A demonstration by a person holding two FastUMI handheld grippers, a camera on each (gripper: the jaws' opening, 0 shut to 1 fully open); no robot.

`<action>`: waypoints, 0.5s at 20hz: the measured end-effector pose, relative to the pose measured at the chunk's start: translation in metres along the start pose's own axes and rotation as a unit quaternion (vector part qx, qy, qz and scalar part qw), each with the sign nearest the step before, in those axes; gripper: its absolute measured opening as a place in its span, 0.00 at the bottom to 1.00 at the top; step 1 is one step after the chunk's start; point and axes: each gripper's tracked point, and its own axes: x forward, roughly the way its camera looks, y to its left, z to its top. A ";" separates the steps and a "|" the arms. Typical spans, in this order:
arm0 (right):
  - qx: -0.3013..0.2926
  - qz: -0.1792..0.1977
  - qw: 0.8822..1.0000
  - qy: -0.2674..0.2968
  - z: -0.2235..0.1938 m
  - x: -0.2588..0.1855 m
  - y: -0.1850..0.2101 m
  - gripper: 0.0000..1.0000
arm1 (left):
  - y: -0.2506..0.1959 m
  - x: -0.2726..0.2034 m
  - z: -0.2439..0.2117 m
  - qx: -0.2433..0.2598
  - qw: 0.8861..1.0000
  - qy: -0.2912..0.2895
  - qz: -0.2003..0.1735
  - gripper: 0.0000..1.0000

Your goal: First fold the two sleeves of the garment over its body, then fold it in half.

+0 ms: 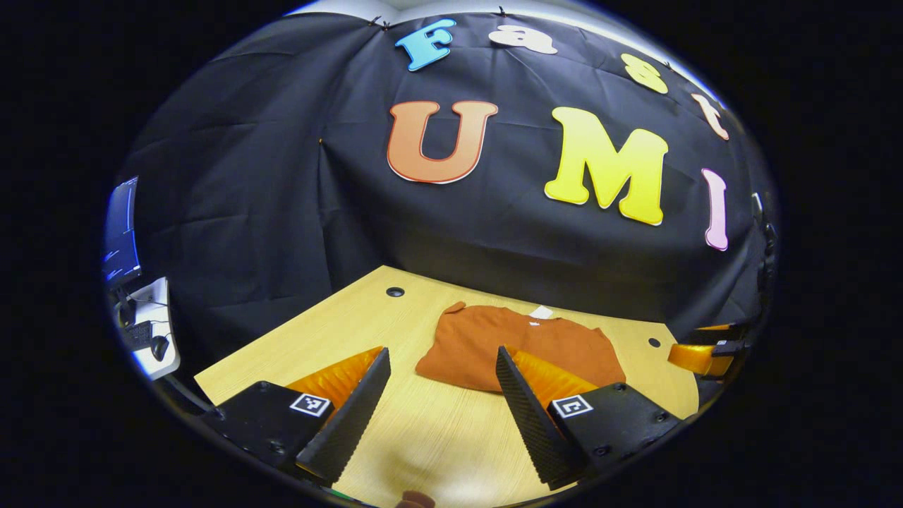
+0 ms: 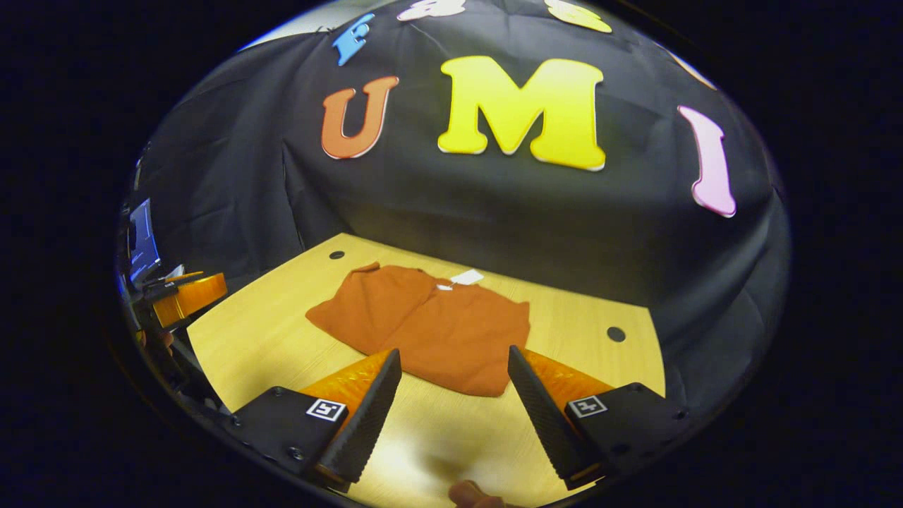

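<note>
Both claws hang released above the near edge of the bench (image 1: 296,331), each with its two black fingers spread wide and nothing between them: the left claw (image 1: 441,395) in the left gripper view, the right claw (image 2: 451,395) in the right gripper view. Their pale wooden bench runs back to the black cloth wall, with round cable holes near its far corners. On it, toward the far middle, lies the orange garment (image 2: 437,328), flat but already gathered into a compact, roughly rectangular shape, its fabric layered over itself with a diagonal seam across the left part; to my judgement the sleeves are laid in over the body, and whether the halving fold is done I cannot tell. A small white tag (image 2: 467,276) shows at its far edge, at the neck, which suggests the collar points away from the person. Each claw sits well apart from the cloth, open and level, probably poised either to reach in for a hem or to rest between steps.
</note>
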 end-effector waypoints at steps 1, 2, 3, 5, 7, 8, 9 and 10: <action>0.002 -0.017 1.000 -0.013 0.003 -0.008 0.001 0.98 | -0.004 -0.006 -0.005 0.001 1.000 0.005 -0.011 0.98; 0.007 -0.031 0.999 -0.019 0.005 -0.021 0.008 0.98 | -0.009 -0.013 -0.010 0.015 1.000 0.008 -0.023 0.98; 0.013 -0.047 0.999 -0.019 0.001 -0.032 0.012 0.98 | -0.008 -0.017 -0.014 0.031 0.999 0.010 -0.027 0.98; 0.025 -0.064 0.997 -0.019 -0.002 -0.050 0.025 0.98 | -0.007 -0.027 -0.015 0.048 0.998 0.007 -0.043 0.98; 0.024 -0.082 0.996 -0.014 -0.009 -0.056 0.036 0.97 | -0.010 -0.035 -0.014 0.056 0.996 -0.007 -0.066 0.98; 0.024 -0.086 0.996 -0.005 -0.016 -0.058 0.043 0.96 | -0.012 -0.039 -0.018 0.063 0.995 -0.003 -0.078 0.98; 0.028 -0.088 0.996 -0.001 -0.020 -0.061 0.051 0.96 | -0.011 -0.040 -0.021 0.069 0.994 -0.002 -0.088 0.98; 0.027 -0.087 0.996 0.001 -0.021 -0.063 0.059 0.97 | -0.010 -0.041 -0.019 0.073 0.992 -0.006 -0.099 0.98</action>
